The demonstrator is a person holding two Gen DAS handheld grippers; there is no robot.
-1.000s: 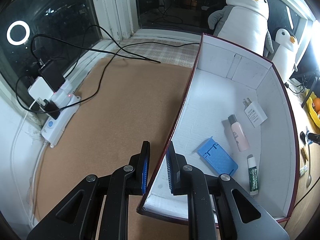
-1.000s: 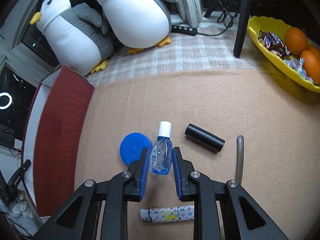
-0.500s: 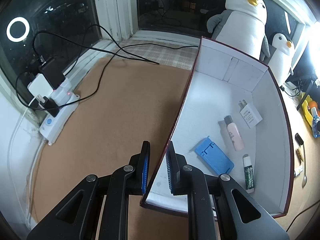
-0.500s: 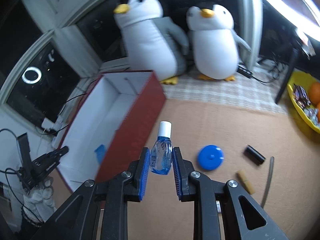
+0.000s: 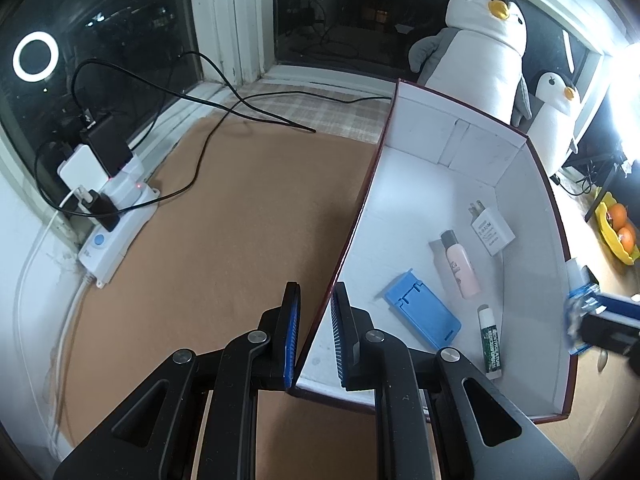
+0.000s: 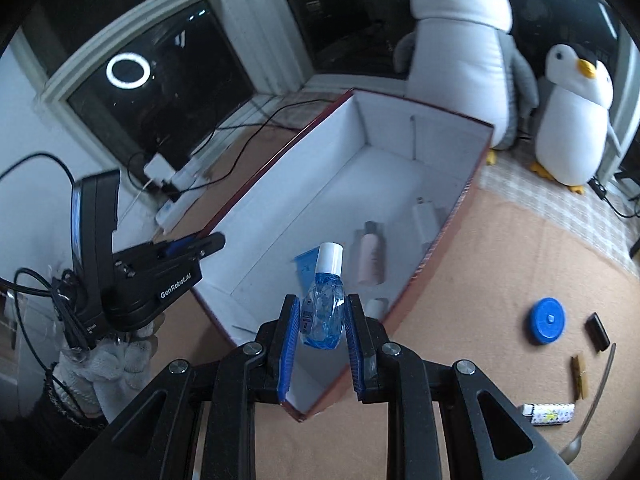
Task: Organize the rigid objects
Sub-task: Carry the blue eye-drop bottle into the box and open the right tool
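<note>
The right gripper (image 6: 321, 322) clamps a small blue bottle (image 6: 323, 308) with a white cap, held upright above the near corner of the box (image 6: 464, 196). The left gripper (image 5: 314, 326) straddles the box's left wall near its front corner, fingers narrowly apart on either side. Inside the box lie a blue stand (image 5: 422, 314), a pink bottle (image 5: 460, 262), a charger (image 5: 490, 232) and a lip balm (image 5: 490, 338).

The left gripper (image 6: 208, 243), at the frame's left, is showing black casing, blue pads and white "GenRobot.AI" lettering; a white knit glove (image 6: 108, 372) is covering the hand.
</note>
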